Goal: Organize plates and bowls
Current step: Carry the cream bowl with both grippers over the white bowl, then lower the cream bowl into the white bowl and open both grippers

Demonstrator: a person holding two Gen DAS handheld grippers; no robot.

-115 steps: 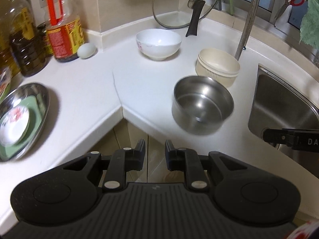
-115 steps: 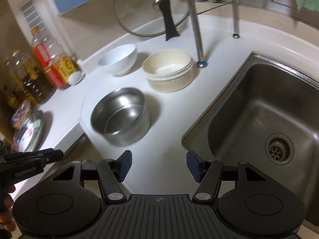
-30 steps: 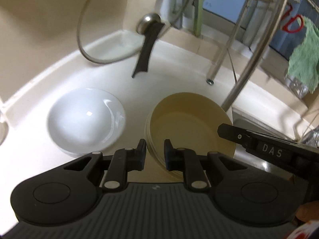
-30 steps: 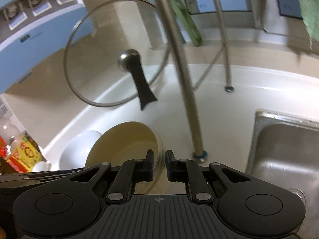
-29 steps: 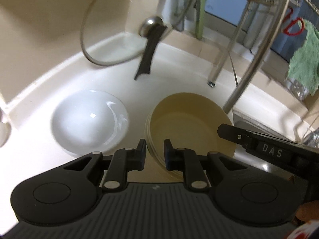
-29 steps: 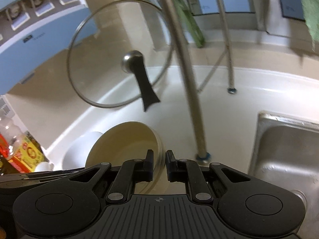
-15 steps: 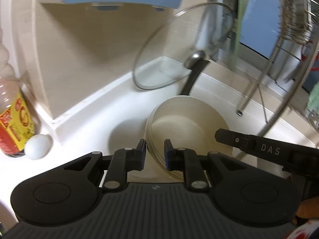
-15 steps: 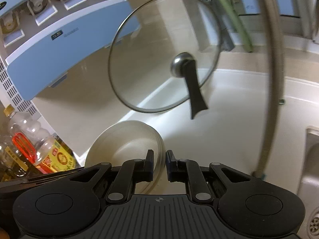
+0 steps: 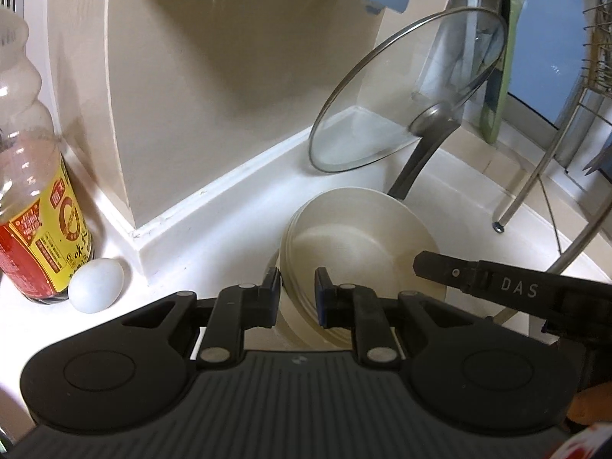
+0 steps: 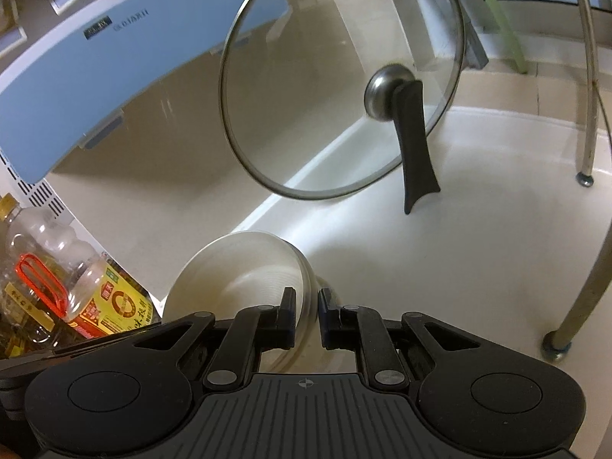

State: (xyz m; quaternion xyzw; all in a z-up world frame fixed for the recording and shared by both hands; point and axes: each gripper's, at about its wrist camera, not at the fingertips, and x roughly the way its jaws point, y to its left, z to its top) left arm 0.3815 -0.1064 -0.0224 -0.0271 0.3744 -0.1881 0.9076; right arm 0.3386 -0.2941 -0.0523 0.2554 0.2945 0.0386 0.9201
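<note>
Now | I see the white counter [image 9: 237,229] under the cream bowl [image 9: 355,244] | bowl rim pinched by my left gripper [image 9: 297,287] on its left edge | my right gripper [image 10: 306,308] clamps the opposite rim | egg [image 9: 96,285] sits left.

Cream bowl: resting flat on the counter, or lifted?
Lifted and tilted: the cream bowl is pinched at opposite rim edges by the left gripper and right gripper.
</note>
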